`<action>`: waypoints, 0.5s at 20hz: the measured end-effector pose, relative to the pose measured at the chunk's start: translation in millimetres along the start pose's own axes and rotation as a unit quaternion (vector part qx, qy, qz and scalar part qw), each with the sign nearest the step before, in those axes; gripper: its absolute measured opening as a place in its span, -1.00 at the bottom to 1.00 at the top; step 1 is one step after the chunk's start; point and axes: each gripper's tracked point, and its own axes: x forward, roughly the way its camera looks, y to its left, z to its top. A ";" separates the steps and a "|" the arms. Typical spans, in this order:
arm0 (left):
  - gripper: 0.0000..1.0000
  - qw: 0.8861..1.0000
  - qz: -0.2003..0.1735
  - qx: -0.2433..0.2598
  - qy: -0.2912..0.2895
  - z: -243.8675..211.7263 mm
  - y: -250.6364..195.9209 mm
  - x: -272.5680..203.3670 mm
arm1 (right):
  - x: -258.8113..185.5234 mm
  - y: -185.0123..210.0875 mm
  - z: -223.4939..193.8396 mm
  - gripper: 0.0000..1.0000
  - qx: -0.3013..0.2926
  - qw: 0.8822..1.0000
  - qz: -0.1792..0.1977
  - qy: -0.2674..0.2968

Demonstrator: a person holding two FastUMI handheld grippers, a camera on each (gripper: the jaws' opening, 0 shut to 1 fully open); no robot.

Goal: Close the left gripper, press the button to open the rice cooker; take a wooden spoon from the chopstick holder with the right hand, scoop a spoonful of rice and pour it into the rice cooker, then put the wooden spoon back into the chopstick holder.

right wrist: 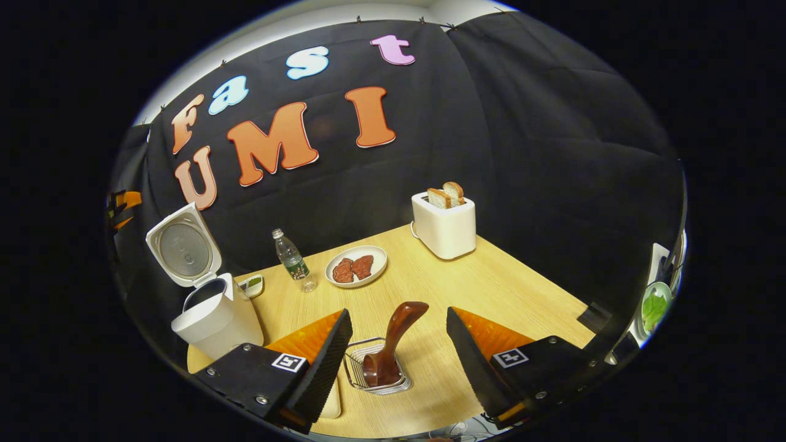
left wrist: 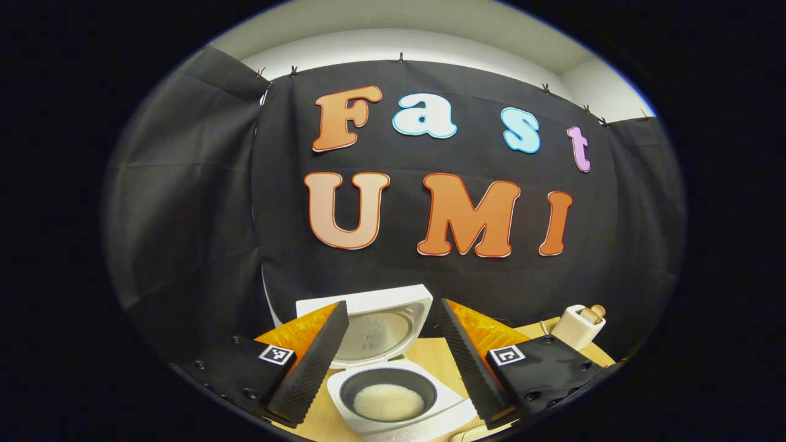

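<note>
- Judging by the raised lid (left wrist: 374, 322), your cooker (left wrist: 393, 399) is open, with rice in the pot (left wrist: 388, 402).
- Your spoon (right wrist: 393, 344) stands in the holder (right wrist: 377, 368), so the task looks finished or nearly so; I can't tell which.
- Left gripper (left wrist: 393, 356): fingers spread, empty, above the cooker.
- Right gripper (right wrist: 399, 356): fingers spread either side of the spoon, not touching.
- Table (right wrist: 491, 288) beyond the holder is bare; toaster (right wrist: 443, 224) well apart.

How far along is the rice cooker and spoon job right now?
Looks done or nearly so: the rice cooker has its lid up and rice in the pot. The wooden spoon stands in the chopstick holder, between the open right hand-held gripper fingers, untouched. Whether scooping happened is unclear.
</note>
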 end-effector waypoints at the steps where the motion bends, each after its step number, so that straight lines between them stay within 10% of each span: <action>1: 0.99 1.000 0.002 0.004 0.000 6.2 1.2 14.3 | -1.0 -2.7 1.5 0.90 0.002 1.000 -0.003 -0.001; 10: 0.99 0.998 0.028 0.010 0.052 1.2 37.5 125.8 | -2.5 -26.7 14.9 0.90 0.018 0.999 -0.038 -0.002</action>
